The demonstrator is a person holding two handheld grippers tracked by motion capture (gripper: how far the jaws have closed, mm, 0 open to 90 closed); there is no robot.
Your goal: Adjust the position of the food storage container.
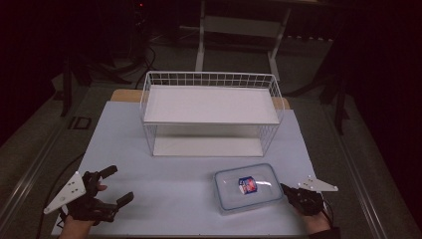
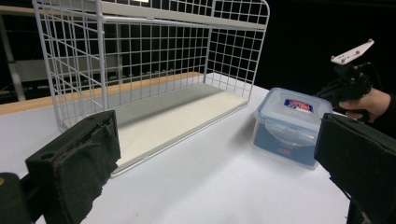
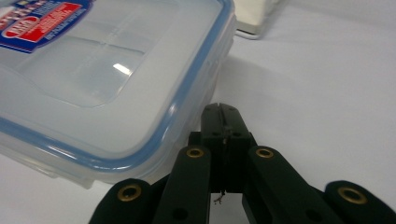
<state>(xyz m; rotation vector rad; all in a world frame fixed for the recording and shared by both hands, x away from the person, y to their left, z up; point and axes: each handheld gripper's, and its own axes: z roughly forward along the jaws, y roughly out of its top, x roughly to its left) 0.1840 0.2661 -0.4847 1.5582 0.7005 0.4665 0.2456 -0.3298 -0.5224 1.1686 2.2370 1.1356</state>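
Note:
A clear plastic container (image 1: 246, 186) with a blue-rimmed lid and a red and blue label lies on the pale table, in front of the rack and to the right. My right gripper (image 1: 286, 189) is shut, its tip right at the container's right side. In the right gripper view the shut jaws (image 3: 224, 126) point at the table beside the container (image 3: 107, 70), with nothing seen between them. My left gripper (image 1: 117, 185) stands wide open near the front left corner, holding nothing. The left gripper view looks past its spread pads (image 2: 79, 163) at the container (image 2: 287, 126) and the right gripper (image 2: 348, 86).
A white wire rack (image 1: 211, 112) with an upper and a lower shelf stands at the middle back of the table (image 1: 164, 189). It rises close ahead of the left gripper as the rack (image 2: 149, 70). Its base corner (image 3: 254, 18) lies beyond the container. Dark floor surrounds the table.

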